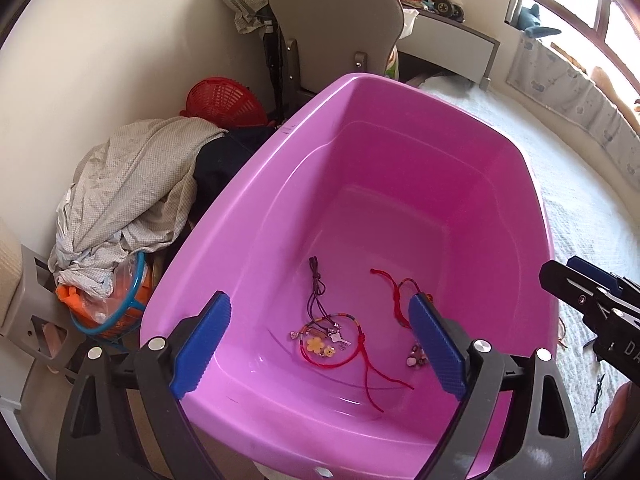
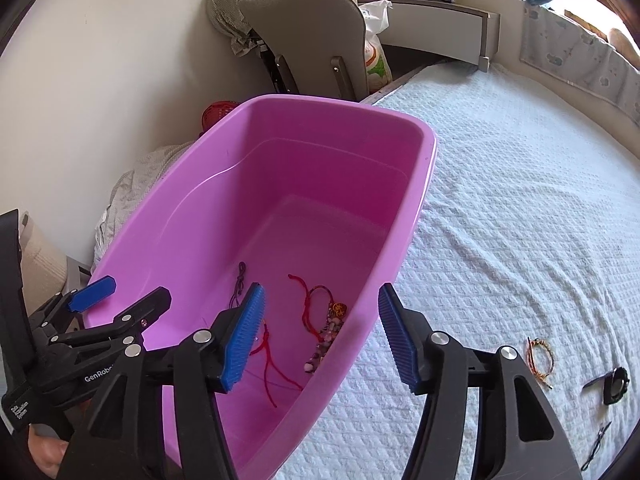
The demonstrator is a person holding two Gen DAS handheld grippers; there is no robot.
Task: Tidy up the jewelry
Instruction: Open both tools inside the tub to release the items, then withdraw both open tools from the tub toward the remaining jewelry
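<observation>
A pink plastic tub (image 1: 240, 196) stands at the edge of a bed. On its floor lie a red cord bracelet with small charms (image 1: 332, 344), a purple cord (image 1: 316, 288) and a red string bracelet with beads (image 1: 400, 300). My left gripper (image 1: 320, 304) hangs open above them, with nothing between its blue pads (image 1: 202, 344). My right gripper (image 2: 320, 292) is open too and straddles the tub's right rim (image 2: 424, 184) without touching it. On the bedcover to the right lie an orange braided bracelet (image 2: 540, 358), a black watch-like piece (image 2: 614, 386) and a thin dark item (image 2: 598, 444).
The white quilted bedcover (image 2: 520, 220) spreads to the right of the tub. Left of the tub are a heap of clothes (image 1: 132, 192), a red basket (image 1: 224, 100) and a blue-rimmed basket (image 1: 120, 312). A grey chair (image 1: 336, 24) stands behind against the wall.
</observation>
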